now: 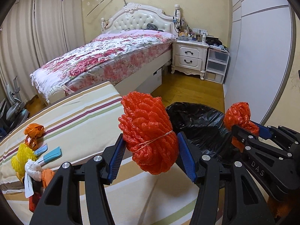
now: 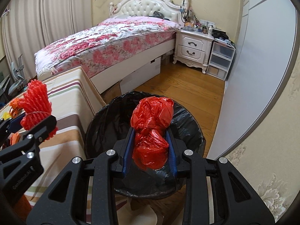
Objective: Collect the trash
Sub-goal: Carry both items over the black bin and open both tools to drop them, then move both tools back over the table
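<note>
My left gripper (image 1: 151,146) is shut on a bundle of red foam netting (image 1: 148,131) tied with string, held over the striped surface's edge, just left of the black-lined trash bin (image 1: 196,120). My right gripper (image 2: 151,142) is shut on a knotted red plastic bag (image 2: 151,123) and hangs directly above the open bin (image 2: 105,123). In the right wrist view the left gripper (image 2: 28,120) and its red netting (image 2: 36,101) show at far left. In the left wrist view the right gripper (image 1: 249,131) with its red bag (image 1: 238,116) shows at right.
More trash lies on the striped surface (image 1: 75,108) at left: an orange wrapper (image 1: 33,131), yellow foam netting (image 1: 20,157), a white knotted piece (image 1: 33,168) and blue-white cards (image 1: 52,153). Behind stand a floral bed (image 1: 105,58), a white nightstand (image 1: 189,58) and a grey wardrobe (image 1: 262,56).
</note>
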The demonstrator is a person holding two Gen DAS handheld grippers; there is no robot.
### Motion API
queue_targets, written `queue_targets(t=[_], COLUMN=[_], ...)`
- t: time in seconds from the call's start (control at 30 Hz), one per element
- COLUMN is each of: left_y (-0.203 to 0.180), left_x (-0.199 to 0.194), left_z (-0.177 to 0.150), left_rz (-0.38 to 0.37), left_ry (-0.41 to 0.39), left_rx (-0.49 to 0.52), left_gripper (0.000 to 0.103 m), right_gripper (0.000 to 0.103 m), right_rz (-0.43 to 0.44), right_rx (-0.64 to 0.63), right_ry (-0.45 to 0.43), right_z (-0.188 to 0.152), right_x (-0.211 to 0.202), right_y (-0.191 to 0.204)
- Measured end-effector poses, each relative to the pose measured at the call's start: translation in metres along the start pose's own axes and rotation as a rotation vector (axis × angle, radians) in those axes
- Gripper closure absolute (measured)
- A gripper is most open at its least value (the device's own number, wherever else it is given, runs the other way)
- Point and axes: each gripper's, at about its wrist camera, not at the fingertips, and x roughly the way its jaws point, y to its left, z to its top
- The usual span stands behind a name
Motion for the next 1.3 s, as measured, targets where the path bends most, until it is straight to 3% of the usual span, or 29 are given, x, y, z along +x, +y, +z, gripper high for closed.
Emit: queue_targets(t=[0.43,0.57,0.7,1.03,1.3], left_y=[-0.024,-0.026,-0.024,-0.019,0.001], left_x=[0.036,0.041,0.045,0.044,0.024], left_z=[0.008,0.009,0.009,0.011,0.01], left_rz=[0.02,0.046,0.059,0.081,0.105], left_ry=[0.046,0.049,0.047,0.037,0.023], left_rx=[0.057,0.068,0.057,0.039,0.001], left_gripper=[0.047,0.042,0.029,0.021,0.02], right_gripper=[0.071,0.07,0.052,0.046,0.041], right_rz=[0.009,0.002,-0.01,-0.04,-0.026], right_rx=[0.058,0.07,0.089,0.114,0.109], right_ry=[0.032,0.033,0.023,0.012,-0.003], right_z=[0.003,0.004,0.007,0.009,0.007], right_x=[0.026,0.029,0.031,0.028,0.013], right_y=[-0.019,-0.022,-0.023,-0.028,-0.02])
